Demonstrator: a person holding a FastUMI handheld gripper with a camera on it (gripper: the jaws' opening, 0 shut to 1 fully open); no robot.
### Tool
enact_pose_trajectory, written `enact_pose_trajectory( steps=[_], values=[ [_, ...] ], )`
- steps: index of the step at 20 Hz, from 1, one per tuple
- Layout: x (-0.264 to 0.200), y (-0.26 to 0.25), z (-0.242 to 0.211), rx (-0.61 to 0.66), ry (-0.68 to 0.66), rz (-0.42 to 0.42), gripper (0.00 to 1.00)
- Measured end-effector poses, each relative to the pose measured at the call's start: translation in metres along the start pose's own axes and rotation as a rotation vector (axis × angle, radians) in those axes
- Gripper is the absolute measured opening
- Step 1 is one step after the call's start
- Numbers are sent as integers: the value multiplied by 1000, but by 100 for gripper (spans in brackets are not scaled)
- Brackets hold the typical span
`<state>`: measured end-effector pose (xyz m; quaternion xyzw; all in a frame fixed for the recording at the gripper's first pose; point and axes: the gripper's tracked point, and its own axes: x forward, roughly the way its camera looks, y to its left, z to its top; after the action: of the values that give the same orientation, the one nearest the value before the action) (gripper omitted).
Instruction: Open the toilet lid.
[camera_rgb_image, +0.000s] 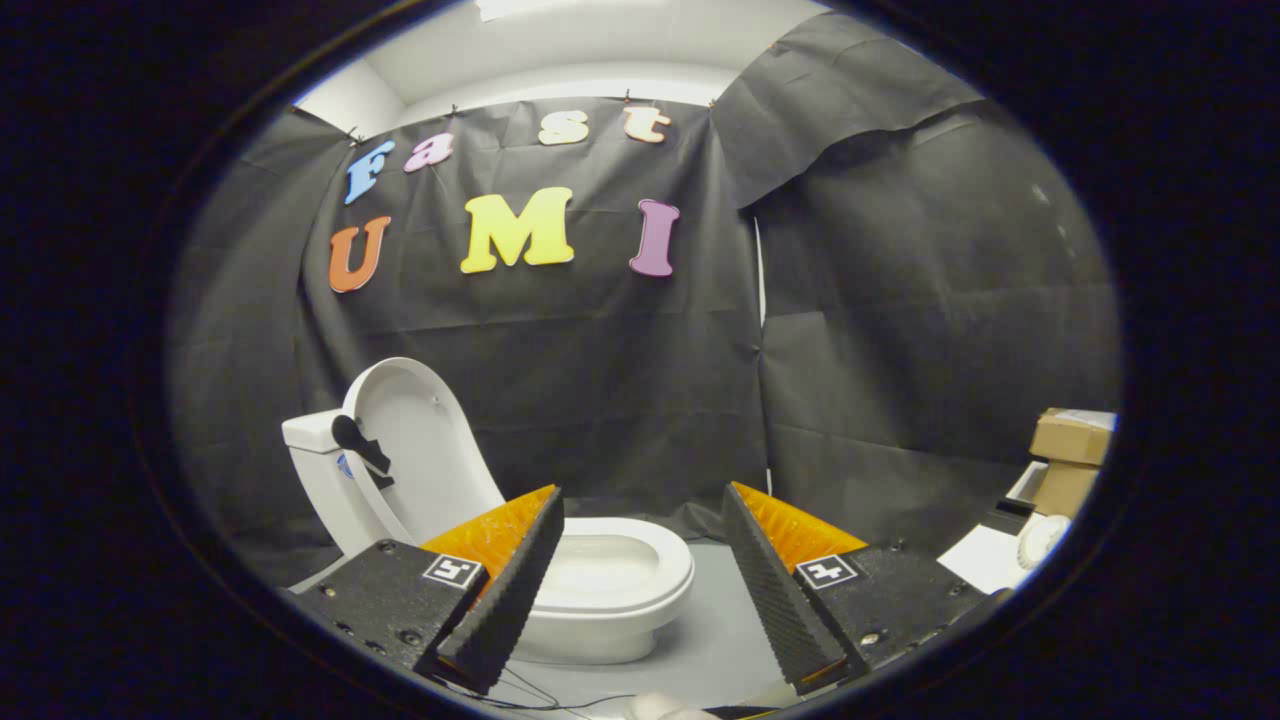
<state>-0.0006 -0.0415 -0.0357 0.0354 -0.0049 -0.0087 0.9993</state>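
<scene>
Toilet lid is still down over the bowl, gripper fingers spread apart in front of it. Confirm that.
Not right: the gripper view shows the toilet lid raised, standing against the tank, bowl uncovered. The gripper is open, fingers apart ahead of it.

gripper fingers apart, empty; toilet lid upright; seat just beyond

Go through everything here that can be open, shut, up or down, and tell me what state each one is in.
Toilet lid: raised, standing upright against the tank.
Toilet seat: down on the bowl.
Toilet bowl: uncovered, inside visible.
Gripper: open, fingers spread wide, holding nothing, toilet bowl just ahead between them.
Cardboard boxes: stacked beside the wall, look closed.
</scene>
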Motion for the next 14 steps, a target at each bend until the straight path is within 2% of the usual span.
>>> enact_pose_trajectory(
  steps=[14],
  values=[
    [-14,7,28,-21,-71,15,99]
  ],
)
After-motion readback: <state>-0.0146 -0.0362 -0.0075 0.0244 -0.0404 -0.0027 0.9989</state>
